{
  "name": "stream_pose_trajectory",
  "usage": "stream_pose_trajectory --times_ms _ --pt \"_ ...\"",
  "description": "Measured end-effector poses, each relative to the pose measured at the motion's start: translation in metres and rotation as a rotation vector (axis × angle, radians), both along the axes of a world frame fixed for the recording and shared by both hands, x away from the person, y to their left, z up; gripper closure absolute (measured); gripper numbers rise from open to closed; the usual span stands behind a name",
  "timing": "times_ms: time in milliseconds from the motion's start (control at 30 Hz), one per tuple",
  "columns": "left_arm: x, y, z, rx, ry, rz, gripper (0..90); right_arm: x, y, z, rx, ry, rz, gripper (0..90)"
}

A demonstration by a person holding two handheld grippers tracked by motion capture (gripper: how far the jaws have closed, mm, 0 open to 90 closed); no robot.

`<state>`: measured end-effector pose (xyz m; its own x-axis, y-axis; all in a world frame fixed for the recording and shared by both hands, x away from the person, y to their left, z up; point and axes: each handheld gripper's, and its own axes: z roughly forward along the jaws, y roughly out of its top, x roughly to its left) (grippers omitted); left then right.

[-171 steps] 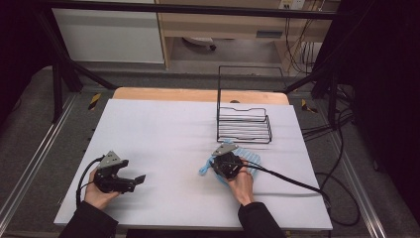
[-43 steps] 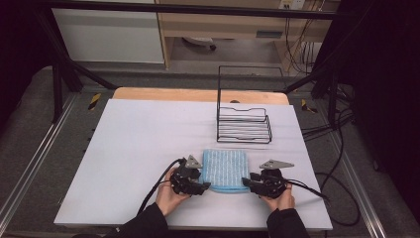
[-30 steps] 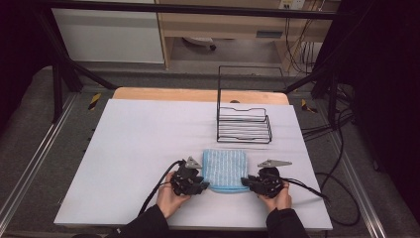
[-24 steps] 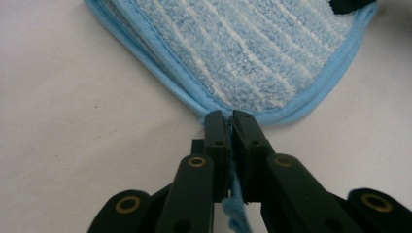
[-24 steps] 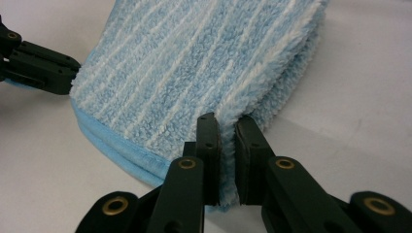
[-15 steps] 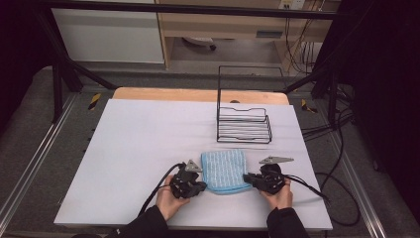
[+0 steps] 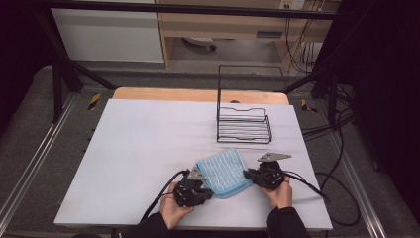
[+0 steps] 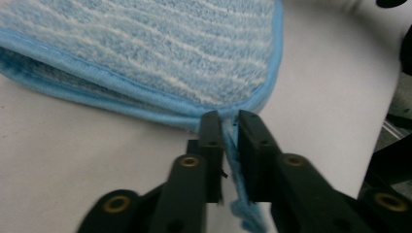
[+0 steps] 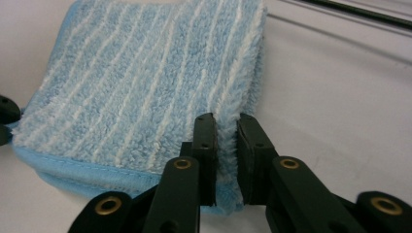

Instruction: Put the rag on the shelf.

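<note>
A blue cloth (image 7: 223, 171) with white stripes lies doubled over on the white table cover (image 7: 148, 139), near the front edge. My left gripper (image 7: 208, 191) is at its near left corner. In the left gripper view its jaws (image 8: 228, 121) pinch the cloth's (image 8: 145, 48) blue hem; they have just been opening slightly, with the hem still between them. My right gripper (image 7: 246, 174) is at the cloth's right side. Its jaws (image 9: 226, 124) clamp the fluffy folded edge of the cloth (image 9: 136, 87); they too have just eased open a little, with the fold still between them.
A black wire rack (image 7: 243, 124) with a tall back frame stands behind the cloth, right of centre. Cables trail from both grippers toward the front and right. A wooden table edge (image 7: 198, 94) runs along the back of the white cover.
The cloth lay flat and square between the grippers a second ago; it is now skewed and bunched, its left corner drawn toward the front edge with the left gripper.
</note>
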<state>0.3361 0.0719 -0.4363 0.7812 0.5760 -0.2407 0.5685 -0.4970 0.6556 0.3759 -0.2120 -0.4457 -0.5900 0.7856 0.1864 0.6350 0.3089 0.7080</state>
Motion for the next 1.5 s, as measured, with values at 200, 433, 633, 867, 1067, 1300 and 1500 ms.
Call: stream_pose_trajectory --times_ms 200,433,633,867,1067,1300,1500 --pt "0.011 0.018 0.024 0.007 -0.108 0.048 52.7 -0.006 -0.005 0.007 0.052 -0.087 -0.002 59.5" --pt "0.052 0.031 0.033 0.034 -0.151 0.129 38.4 -0.015 -0.01 0.008 0.04 -0.096 -0.033 45.7" --pt "0.082 0.02 0.019 0.082 -0.136 0.116 42.5 -0.019 -0.011 0.002 0.018 -0.06 -0.077 51.5" --pt "0.091 0.016 0.002 0.1 -0.083 0.061 56.9 -0.019 -0.011 -0.006 0.037 -0.013 -0.152 57.6" --pt "0.092 0.015 -0.001 0.092 -0.066 0.034 67.0 -0.017 -0.006 -0.01 0.057 0.014 -0.17 64.4" --pt "0.088 0.014 0.0 0.096 -0.048 0.044 79.5 -0.015 -0.004 -0.011 0.09 0.036 -0.165 76.6" --pt "0.075 0.019 0.004 0.101 -0.053 0.047 81.5 -0.009 -0.005 -0.007 0.095 0.043 -0.153 81.3"
